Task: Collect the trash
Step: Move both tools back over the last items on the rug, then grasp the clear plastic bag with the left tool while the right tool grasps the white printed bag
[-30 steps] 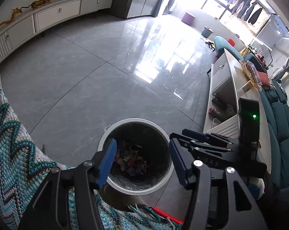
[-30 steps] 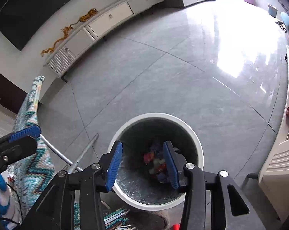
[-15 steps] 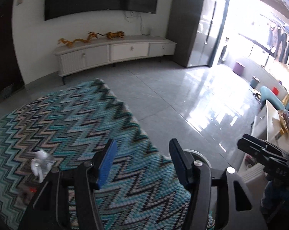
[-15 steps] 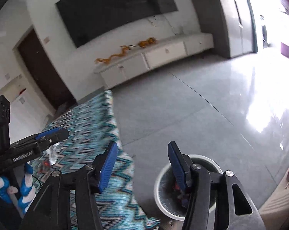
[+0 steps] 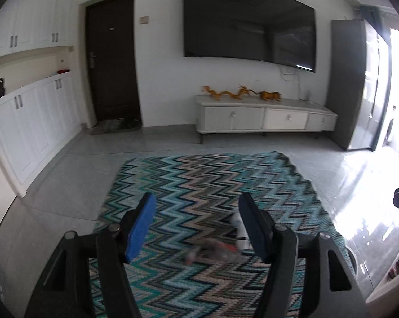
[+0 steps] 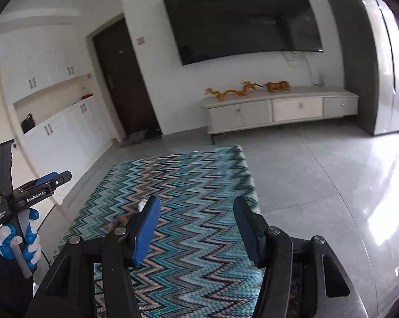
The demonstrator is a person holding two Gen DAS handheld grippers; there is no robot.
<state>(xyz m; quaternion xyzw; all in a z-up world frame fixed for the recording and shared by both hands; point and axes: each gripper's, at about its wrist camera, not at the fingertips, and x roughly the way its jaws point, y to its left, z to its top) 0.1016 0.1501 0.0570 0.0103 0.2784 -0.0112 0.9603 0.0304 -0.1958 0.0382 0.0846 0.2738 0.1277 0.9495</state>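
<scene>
Blurred trash lies on the zigzag blue rug (image 5: 204, 182): a grey and red wrapper (image 5: 212, 250) and a white crumpled piece (image 5: 239, 225) beside it. My left gripper (image 5: 196, 225) is open and empty, just above and in front of the wrapper. In the right wrist view the same trash (image 6: 122, 221) shows partly behind the left finger, with a white bit (image 6: 142, 205). My right gripper (image 6: 196, 228) is open and empty over the rug (image 6: 194, 185). The left gripper shows at the left there (image 6: 55, 179).
A white TV cabinet (image 5: 265, 118) with orange dragon figures stands against the far wall under a large TV. White cupboards (image 5: 27, 132) line the left wall beside a dark door. Glossy grey floor surrounds the rug. The bin's rim (image 5: 354, 255) peeks at the right.
Both grippers have swung up and away from the trash bin toward the rug. The bin has left the middle of both views. Both stay open and empty.
</scene>
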